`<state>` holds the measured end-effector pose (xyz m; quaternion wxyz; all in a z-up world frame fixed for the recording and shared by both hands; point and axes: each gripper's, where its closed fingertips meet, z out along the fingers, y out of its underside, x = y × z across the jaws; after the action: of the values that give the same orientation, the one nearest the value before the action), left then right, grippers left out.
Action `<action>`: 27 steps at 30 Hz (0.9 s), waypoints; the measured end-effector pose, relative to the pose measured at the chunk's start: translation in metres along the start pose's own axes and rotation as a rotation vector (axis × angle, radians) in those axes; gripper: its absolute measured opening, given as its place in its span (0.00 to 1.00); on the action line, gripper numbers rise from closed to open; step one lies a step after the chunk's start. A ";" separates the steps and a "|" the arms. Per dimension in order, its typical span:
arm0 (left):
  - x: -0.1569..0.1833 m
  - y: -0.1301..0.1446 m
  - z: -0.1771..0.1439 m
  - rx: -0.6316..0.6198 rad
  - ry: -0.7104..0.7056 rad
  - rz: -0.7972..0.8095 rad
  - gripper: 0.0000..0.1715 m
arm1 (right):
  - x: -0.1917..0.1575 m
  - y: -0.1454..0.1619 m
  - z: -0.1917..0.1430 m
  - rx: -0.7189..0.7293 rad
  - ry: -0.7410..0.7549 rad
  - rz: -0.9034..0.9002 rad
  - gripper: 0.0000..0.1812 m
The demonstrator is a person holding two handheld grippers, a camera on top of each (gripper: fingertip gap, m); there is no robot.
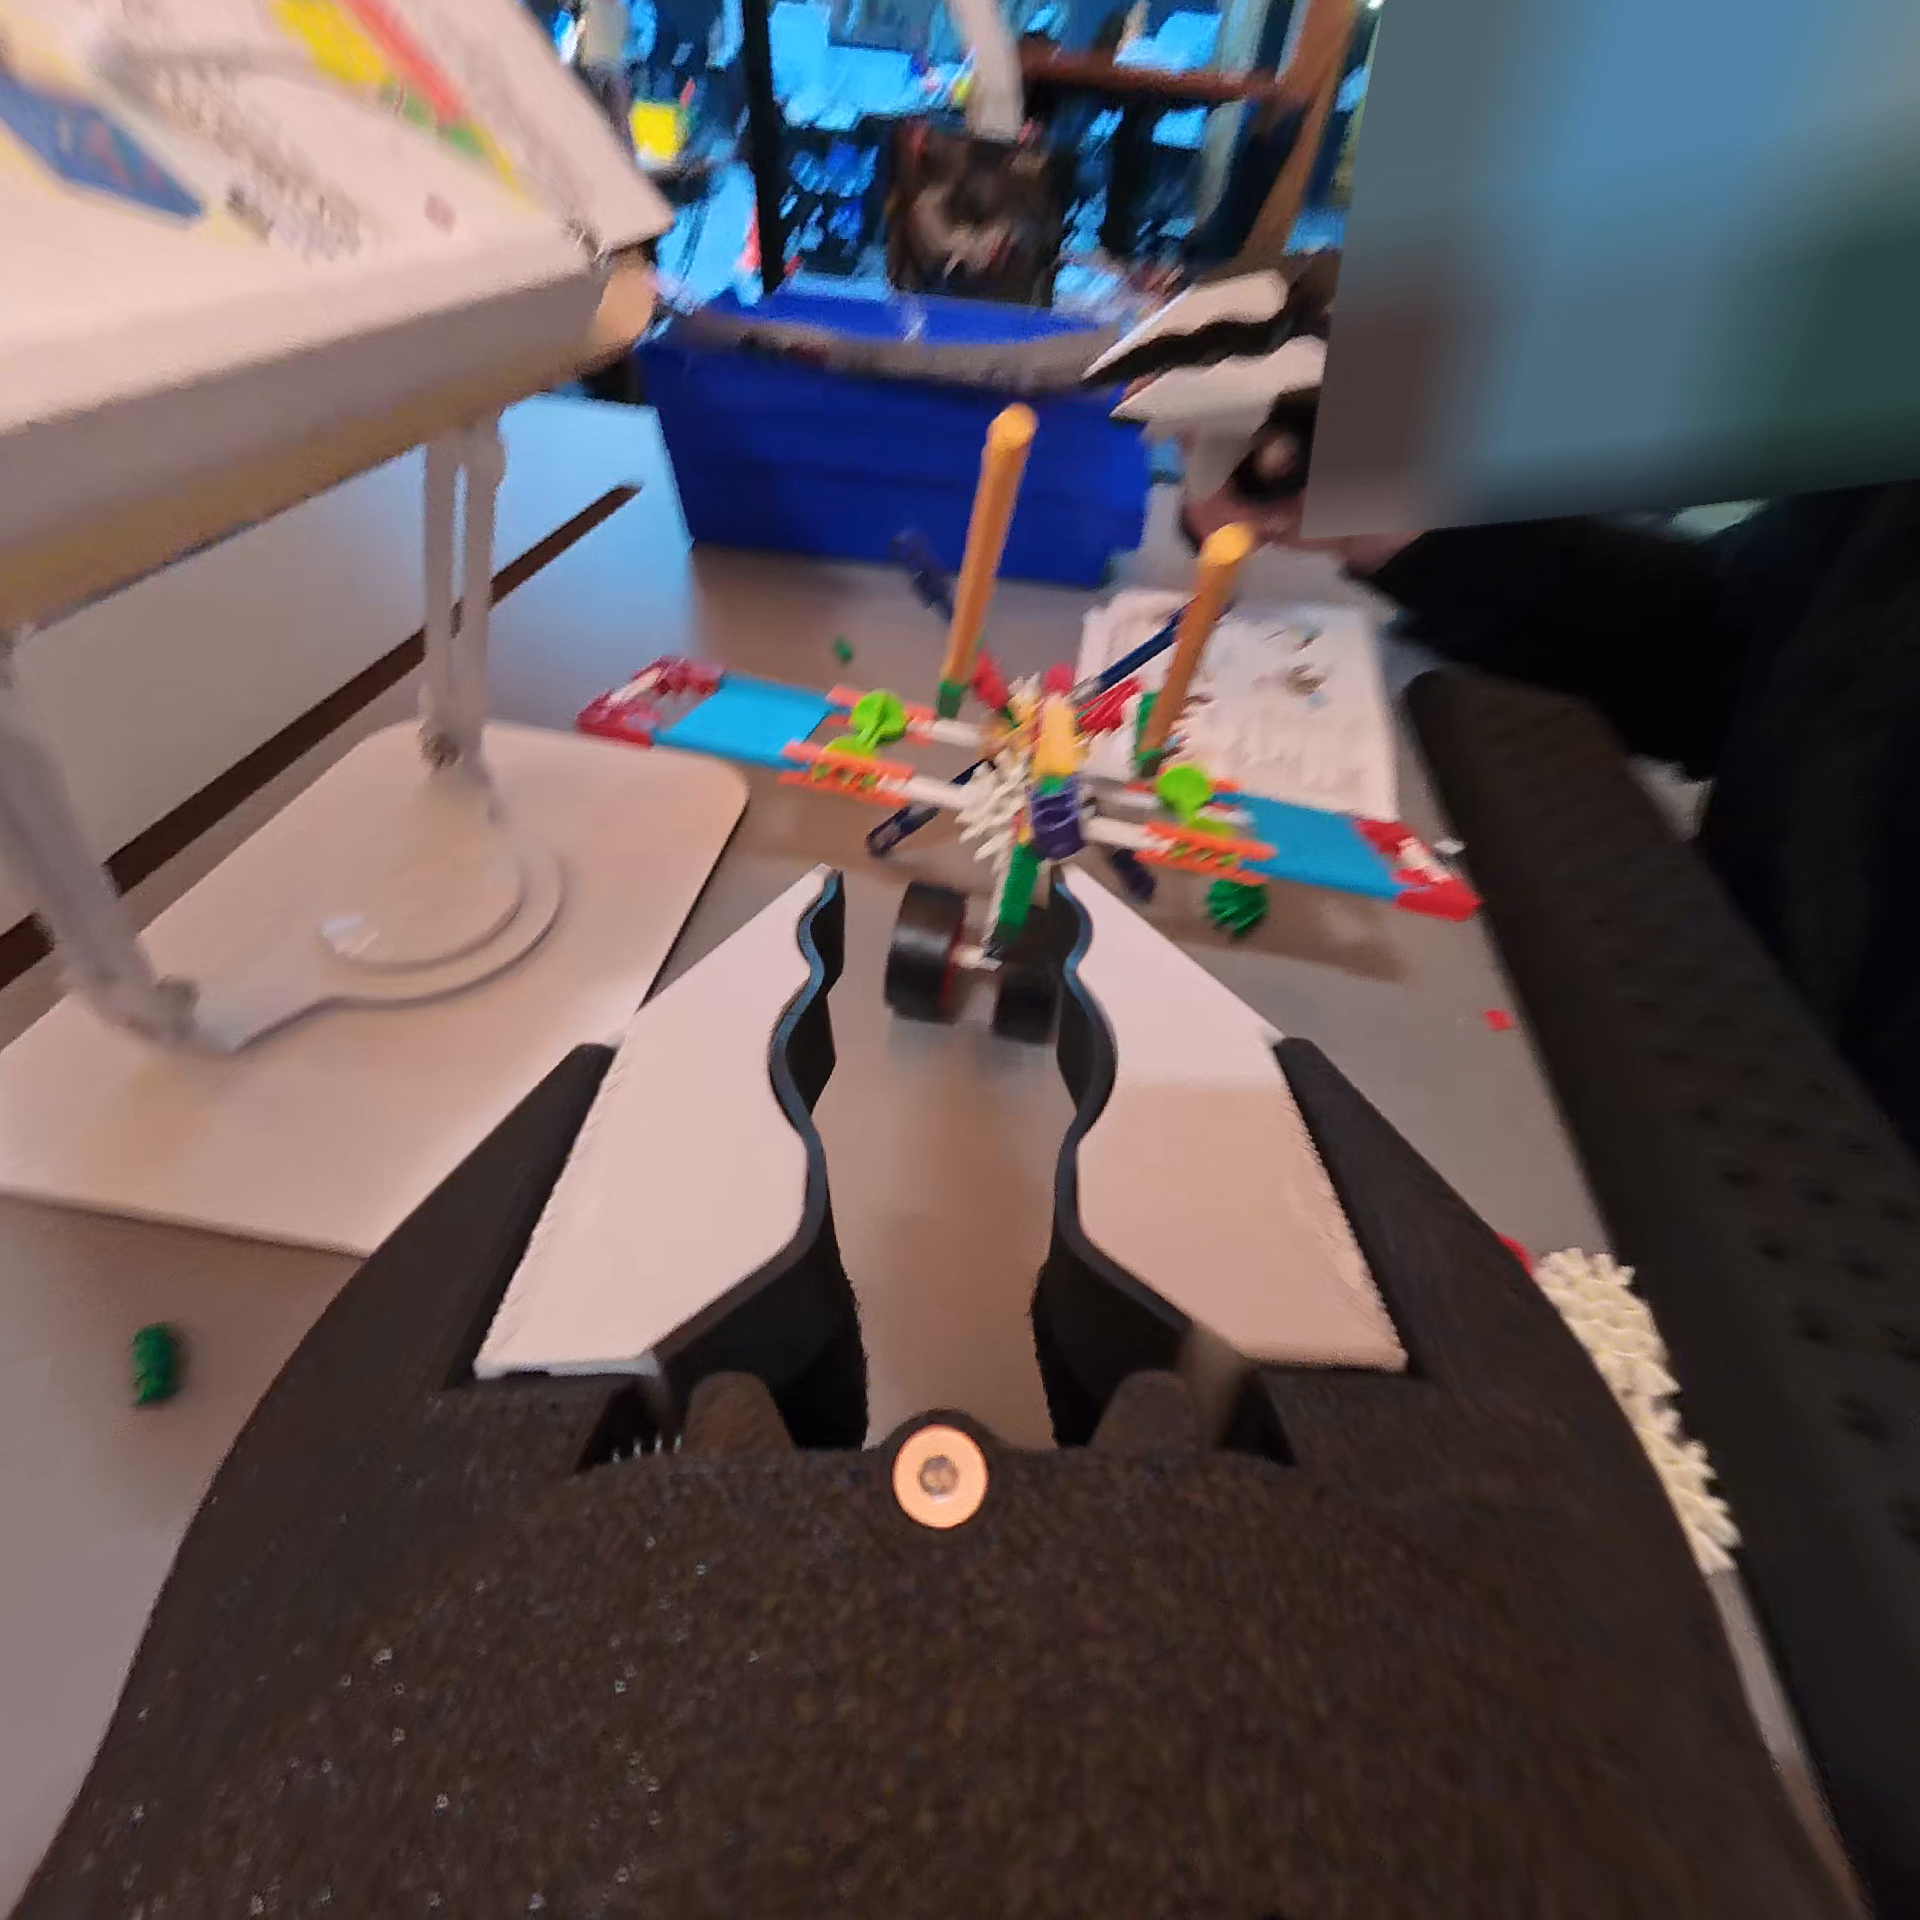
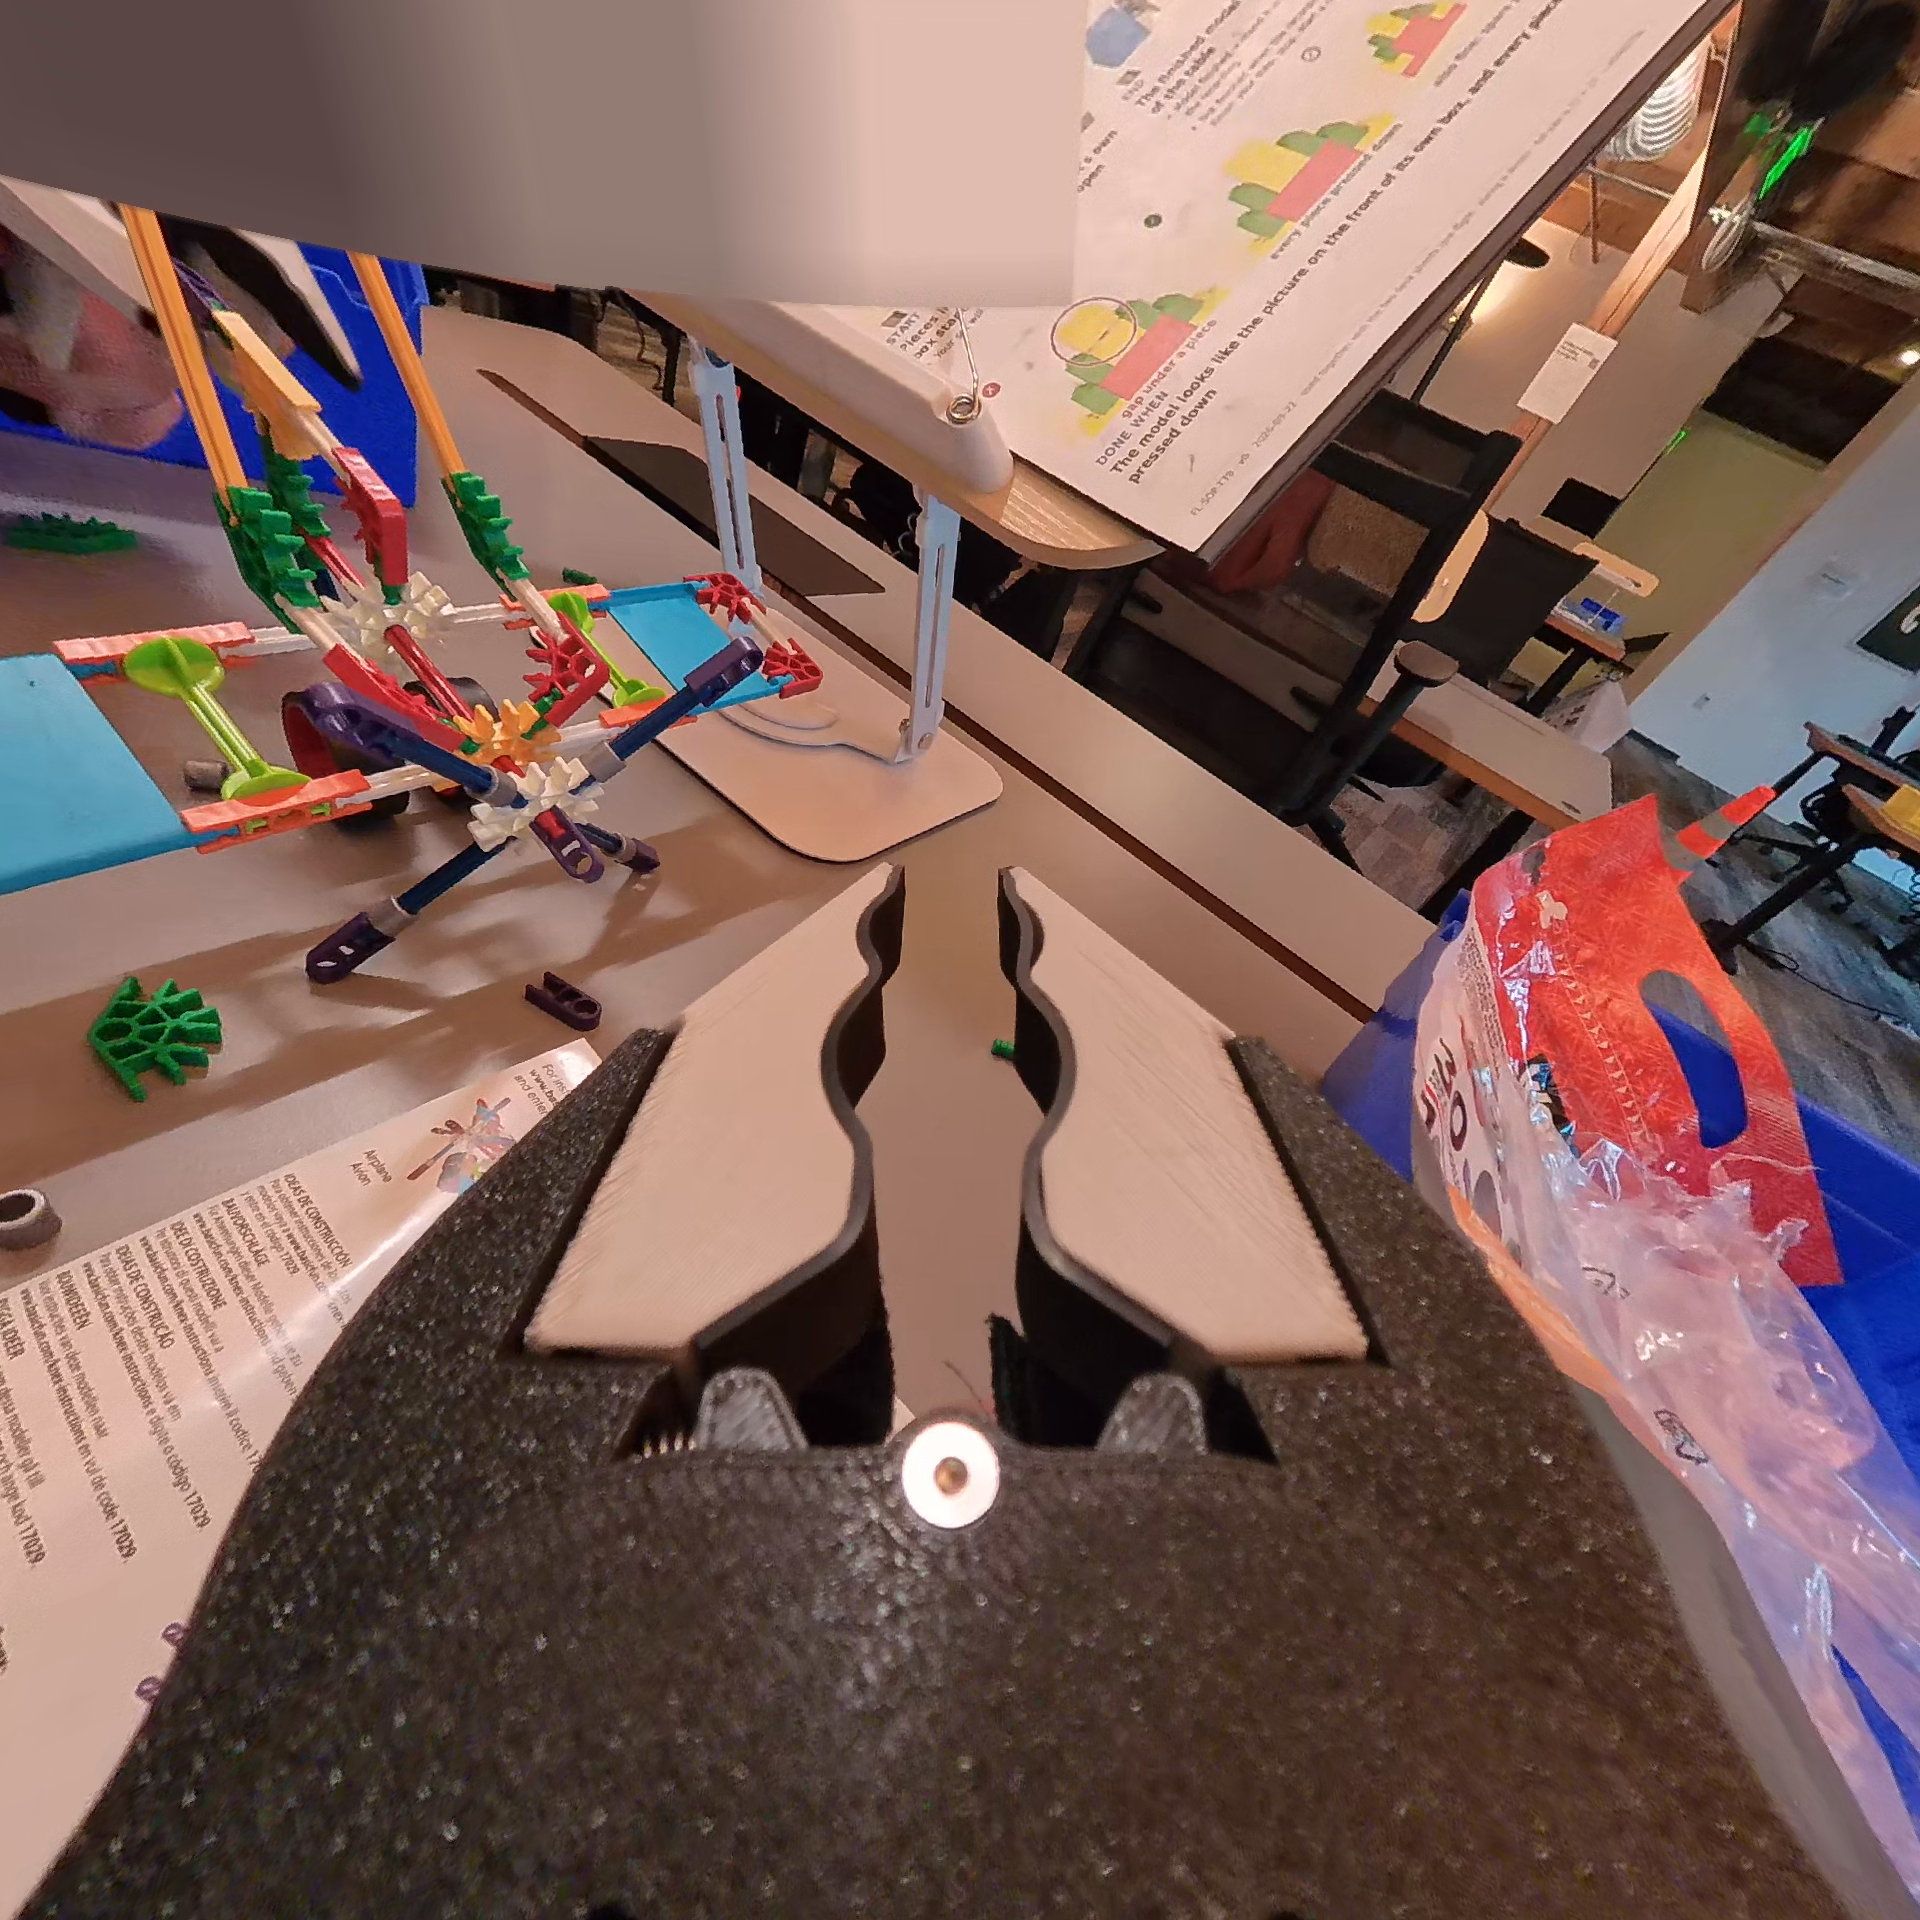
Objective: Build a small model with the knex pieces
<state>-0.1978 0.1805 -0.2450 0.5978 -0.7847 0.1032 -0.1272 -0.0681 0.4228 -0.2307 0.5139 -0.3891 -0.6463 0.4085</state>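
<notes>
A toy plane model (image 1: pixel 1039 769) of coloured rods and connectors stands on the grey table (image 1: pixel 935 1195), with blue wing panels, two upright orange rods and black wheels (image 1: pixel 925 961). My left gripper (image 1: pixel 951 894) is open, low over the table. Its fingertips reach the model's wheels, which sit just beyond the gap. I cannot tell whether they touch. The image is blurred. In the right wrist view the model (image 2: pixel 416 675) stands to the left. My right gripper (image 2: pixel 951 883) is open with a narrow gap and empty. A tiny green piece (image 2: pixel 1000 1047) lies on the table between its fingers.
A white document stand (image 1: pixel 416 935) with a printed sheet (image 2: pixel 1299 260) overhangs the table. Blue bins (image 1: pixel 894 447) (image 2: pixel 1870 1195), a plastic bag (image 2: pixel 1610 1091), a leaflet (image 2: pixel 208 1351), loose green (image 2: pixel 156 1034) and purple (image 2: pixel 561 1000) connectors, white connectors (image 1: pixel 1631 1392) and a person's dark sleeve (image 1: pixel 1714 1039) surround it. Tip to tip, the grippers are about 30 cm apart.
</notes>
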 end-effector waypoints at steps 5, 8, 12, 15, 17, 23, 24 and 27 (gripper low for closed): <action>0.017 -0.013 0.001 0.048 0.074 0.012 0.23 | 0.000 0.000 0.000 -0.001 0.000 -0.001 0.10; 0.022 -0.016 0.005 0.062 0.101 0.011 0.21 | 0.000 0.000 0.000 -0.001 0.000 -0.001 0.10; 0.025 -0.014 0.009 0.054 0.117 0.011 0.13 | 0.000 0.000 0.000 -0.002 0.002 -0.002 0.10; 0.024 -0.016 0.009 0.067 0.116 0.010 0.10 | 0.001 0.000 0.000 -0.001 0.002 -0.002 0.10; 0.023 -0.018 0.007 0.083 0.114 0.009 0.08 | 0.000 0.001 0.000 -0.002 0.001 -0.002 0.10; 0.021 -0.019 0.006 0.087 0.096 0.017 0.03 | -0.001 0.001 0.000 -0.007 0.000 -0.008 0.10; 0.021 -0.020 0.007 0.088 0.094 0.020 0.03 | 0.000 0.002 0.000 -0.007 0.000 -0.009 0.10; 0.020 -0.020 0.006 0.085 0.079 0.035 0.00 | 0.000 0.001 0.000 -0.007 0.000 -0.007 0.10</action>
<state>-0.1768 0.1851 -0.2257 0.6282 -0.7510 0.1350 -0.1521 -0.0678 0.4231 -0.2322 0.5141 -0.3887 -0.6489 0.4044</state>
